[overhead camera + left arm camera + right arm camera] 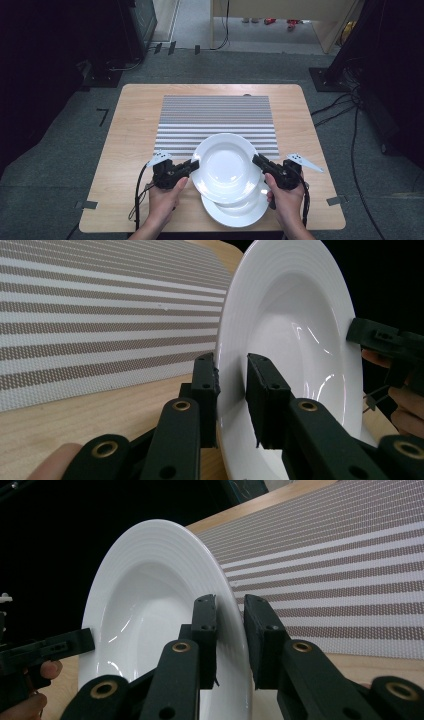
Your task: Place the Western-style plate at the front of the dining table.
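Note:
A white deep plate [225, 162] is held between both grippers, just above a second white plate [240, 211] that rests near the table's front edge. My left gripper [192, 165] is shut on the upper plate's left rim, and my right gripper [257, 161] is shut on its right rim. In the left gripper view the rim [231, 340] runs between the two black jaws of the left gripper [231, 362], with the other gripper [385, 340] on the far rim. The right gripper view shows the right gripper [229, 602] clamping the plate [145, 605] edge-on.
A grey-and-white striped placemat [217, 117] lies behind the plates on the wooden table [135, 130]. Cables trail from both grippers toward the front edge. Dark equipment and floor cables surround the table.

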`<state>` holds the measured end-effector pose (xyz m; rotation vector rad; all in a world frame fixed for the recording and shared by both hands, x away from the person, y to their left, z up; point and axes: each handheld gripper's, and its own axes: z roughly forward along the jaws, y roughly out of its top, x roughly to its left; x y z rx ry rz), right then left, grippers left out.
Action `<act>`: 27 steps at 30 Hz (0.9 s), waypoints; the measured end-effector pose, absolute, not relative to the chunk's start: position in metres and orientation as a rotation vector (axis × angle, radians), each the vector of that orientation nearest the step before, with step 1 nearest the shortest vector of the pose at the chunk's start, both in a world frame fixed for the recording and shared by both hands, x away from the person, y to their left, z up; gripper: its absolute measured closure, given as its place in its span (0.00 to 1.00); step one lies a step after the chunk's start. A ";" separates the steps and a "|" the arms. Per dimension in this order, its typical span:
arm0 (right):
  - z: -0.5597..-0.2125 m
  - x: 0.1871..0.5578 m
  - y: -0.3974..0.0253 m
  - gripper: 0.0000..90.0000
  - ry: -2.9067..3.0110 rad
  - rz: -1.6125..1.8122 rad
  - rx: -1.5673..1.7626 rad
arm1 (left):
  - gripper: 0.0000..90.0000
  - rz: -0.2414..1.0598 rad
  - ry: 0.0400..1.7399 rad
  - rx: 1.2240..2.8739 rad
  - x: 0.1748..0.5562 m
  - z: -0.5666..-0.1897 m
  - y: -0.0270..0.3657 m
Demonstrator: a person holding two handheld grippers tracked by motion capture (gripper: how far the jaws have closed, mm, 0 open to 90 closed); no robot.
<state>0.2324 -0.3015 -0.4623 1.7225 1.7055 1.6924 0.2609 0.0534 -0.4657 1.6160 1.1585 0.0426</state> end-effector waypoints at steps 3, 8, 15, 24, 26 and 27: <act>-0.460 0.237 -0.299 0.86 1.708 1.694 1.720 | 0.85 0.056 1.159 1.612 0.265 -0.463 0.055; -0.458 0.245 -0.295 0.86 1.712 1.692 1.720 | 0.85 0.067 1.164 1.608 0.272 -0.460 0.058; -0.455 0.255 -0.292 0.86 1.713 1.688 1.716 | 0.84 0.065 1.177 1.596 0.281 -0.458 0.059; -0.449 0.270 -0.291 0.86 1.704 1.702 1.709 | 0.85 0.067 1.169 1.588 0.298 -0.451 0.062; -0.448 0.273 -0.291 0.86 1.701 1.703 1.708 | 0.85 0.069 1.167 1.591 0.301 -0.450 0.062; -0.447 0.275 -0.291 0.86 1.698 1.703 1.715 | 0.85 0.071 1.166 1.592 0.303 -0.449 0.061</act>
